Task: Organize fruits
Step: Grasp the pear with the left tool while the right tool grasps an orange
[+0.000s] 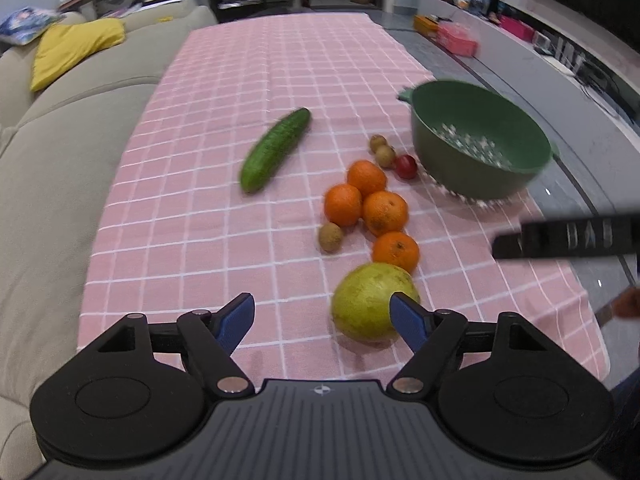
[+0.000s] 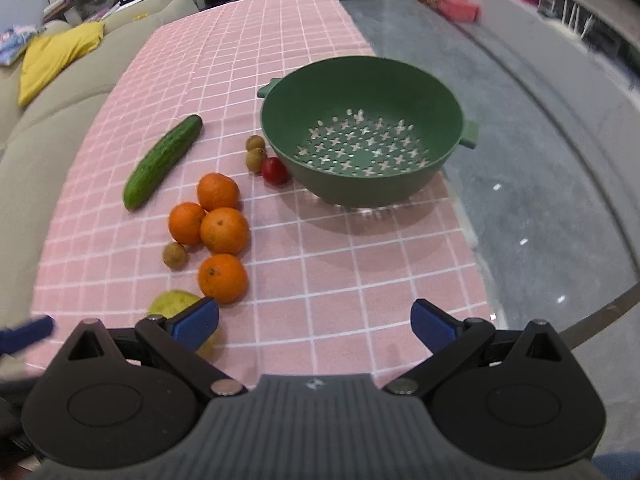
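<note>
A large yellow-green fruit [image 1: 364, 308] lies on the pink checked cloth [image 1: 240, 80], nearest to me. My left gripper [image 1: 322, 308] is open. Its right finger [image 1: 408, 316] overlaps the fruit's right side, and most of the fruit sits inside the gap. Beyond lie several oranges [image 1: 384, 212], three small brown fruits [image 1: 330, 237], a red fruit [image 1: 406, 166] and a cucumber [image 1: 276, 150]. A green colander [image 2: 360, 190] stands empty on the cloth. My right gripper [image 2: 314, 316] is open over bare cloth, with the oranges [image 2: 224, 230] to its left and the yellow-green fruit [image 2: 172, 304] behind its left finger.
A beige sofa [image 1: 60, 160] with a yellow cushion [image 1: 76, 48] runs along the cloth's left side. On the right the cloth ends and a grey glass tabletop [image 2: 560, 200] with a curved edge continues. Boxes and clutter [image 1: 456, 38] sit at the far right.
</note>
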### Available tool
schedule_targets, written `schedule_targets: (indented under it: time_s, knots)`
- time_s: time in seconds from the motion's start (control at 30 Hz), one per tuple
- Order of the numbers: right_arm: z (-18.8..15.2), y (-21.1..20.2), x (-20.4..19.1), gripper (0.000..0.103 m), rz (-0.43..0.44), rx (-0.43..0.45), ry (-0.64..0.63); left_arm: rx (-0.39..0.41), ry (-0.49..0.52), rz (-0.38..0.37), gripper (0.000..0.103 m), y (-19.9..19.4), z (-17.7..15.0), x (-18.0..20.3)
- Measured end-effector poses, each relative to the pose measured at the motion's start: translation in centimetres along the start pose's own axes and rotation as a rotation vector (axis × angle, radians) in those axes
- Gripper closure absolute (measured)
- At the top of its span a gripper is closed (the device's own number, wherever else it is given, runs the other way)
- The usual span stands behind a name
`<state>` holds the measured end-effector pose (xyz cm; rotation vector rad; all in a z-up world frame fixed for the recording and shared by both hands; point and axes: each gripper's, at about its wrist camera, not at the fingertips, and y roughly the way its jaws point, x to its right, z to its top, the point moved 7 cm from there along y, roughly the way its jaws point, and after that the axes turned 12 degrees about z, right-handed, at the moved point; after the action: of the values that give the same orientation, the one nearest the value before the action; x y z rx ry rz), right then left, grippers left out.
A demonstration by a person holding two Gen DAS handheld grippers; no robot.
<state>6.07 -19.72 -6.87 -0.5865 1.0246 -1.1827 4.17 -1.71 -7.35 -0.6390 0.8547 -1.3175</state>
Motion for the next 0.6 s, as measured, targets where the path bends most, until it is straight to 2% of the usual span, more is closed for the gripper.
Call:
schedule_targets:
  time_s: [0.07, 0.17, 0.27, 0.43, 0.6]
  knots:
    - [0.6, 0.5, -0.3, 0.005, 0.046, -0.026, 0.007, -0.003, 0.030, -0.022, 0.016, 0.4, -0.2, 0.8]
    - [1.2, 1.6, -1.5, 0.013, 0.151, -0.082, -0.016, 0.003, 0.083, -0.038, 0.016, 1.2, -0.6, 2.2]
    - [1.5, 2.9, -2.3, 0.013, 0.217, -0.151, -0.020, 0.004, 0.107, -0.055, 0.016, 2.1, -1.0, 3.1]
    - [1.8, 5.8, -1.9, 0.014, 0.237, -0.260, 0.037, -0.022, 0.114, -0.096, 0.018, 4.2, -1.4, 4.0]
    - [2.8, 8.2, -0.9, 0.017, 0.223, -0.284, 0.100, 0.025, 0.122, -0.105, 0.017, 4.9, -1.0, 4.5]
